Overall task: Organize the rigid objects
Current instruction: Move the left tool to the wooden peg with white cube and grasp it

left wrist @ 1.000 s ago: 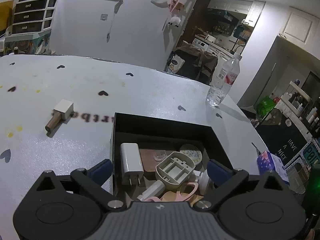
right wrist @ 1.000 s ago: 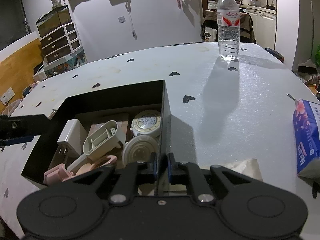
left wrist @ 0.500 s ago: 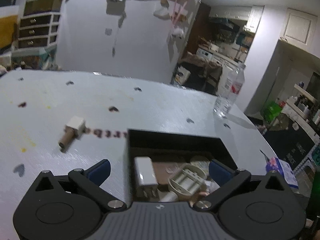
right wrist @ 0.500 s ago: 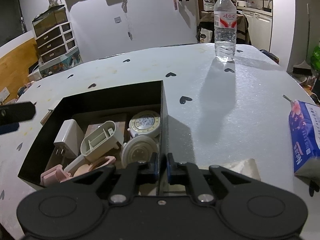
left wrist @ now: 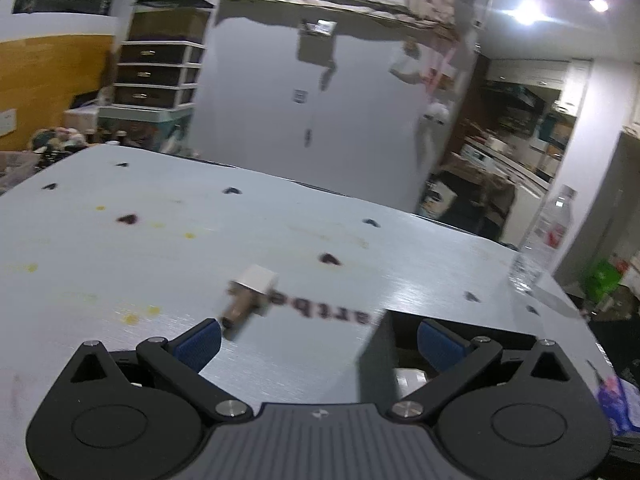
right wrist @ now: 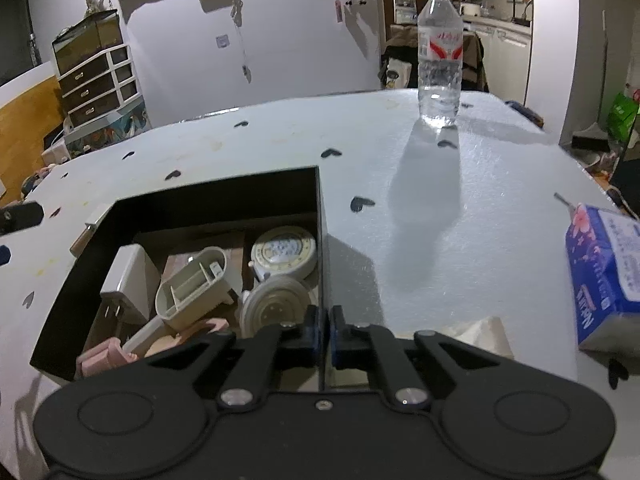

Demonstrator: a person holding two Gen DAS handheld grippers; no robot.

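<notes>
The left gripper (left wrist: 318,342) is spread wide with nothing between its blue pads. Just ahead of its left pad lies a small white block with a brown peg (left wrist: 249,295) on the table (left wrist: 120,240) — blurred, so its details are hard to make out. Printed letters beside it are smeared too. The black box (right wrist: 216,196) shows only as a dark corner behind the right pad in this view, its contents mostly hidden.

The right gripper (right wrist: 323,330) is clamped on the box's right wall, one pad on each side. Ahead and to its left, inside the box, sit a white charger (right wrist: 128,280), a beige tray (right wrist: 192,290) and two round discs (right wrist: 285,252); pink pieces (right wrist: 104,360) are partly cut off by the gripper body. A water bottle (right wrist: 440,60) stands far ahead — a tissue pack (right wrist: 604,276) lies to the right.
</notes>
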